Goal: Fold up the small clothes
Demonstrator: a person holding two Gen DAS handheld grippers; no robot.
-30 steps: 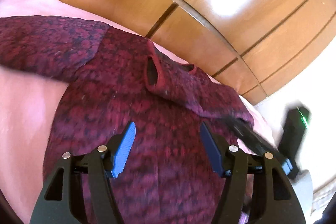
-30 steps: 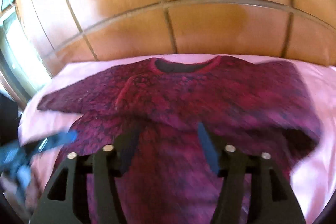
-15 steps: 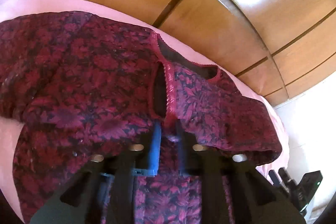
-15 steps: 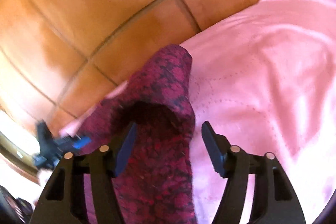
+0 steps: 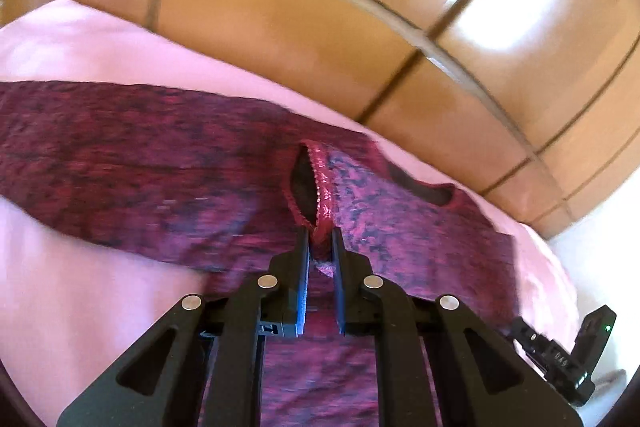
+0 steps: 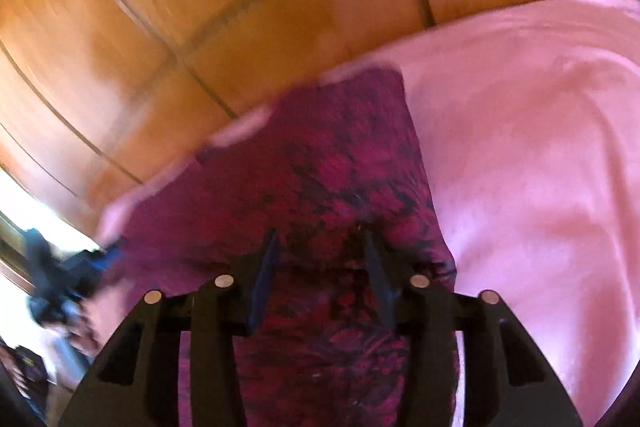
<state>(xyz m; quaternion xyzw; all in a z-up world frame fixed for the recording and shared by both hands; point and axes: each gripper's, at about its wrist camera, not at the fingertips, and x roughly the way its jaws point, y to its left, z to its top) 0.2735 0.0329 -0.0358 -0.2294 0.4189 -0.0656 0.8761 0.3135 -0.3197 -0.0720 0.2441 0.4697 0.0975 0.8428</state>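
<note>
Left hand-held gripper: jaws together, clamped on the red trimmed hem of the garment, pinching a small fold of that edge just below a dark slit-like opening in the cloth. Right hand-held gripper: jaws closing, cloth of the same garment lying between them; picture blurred, so whether the pads already press the fabric cannot be told, and they look apart from it. Garment: dark red and maroon with a floral or mottled pattern, spread across a pink blanket that covers the bed. In the left wrist view one sleeve-like part runs out toward the bed's left side, and a darker neck opening shows nearer the far right edge. In the right wrist view a narrow length of the garment reaches toward the bed's far edge, with bare pink blanket to its right. Beyond the bed: glossy orange-brown floor tiles with grey grout lines. The other hand-held gripper shows small at each view's lower side edge.
</note>
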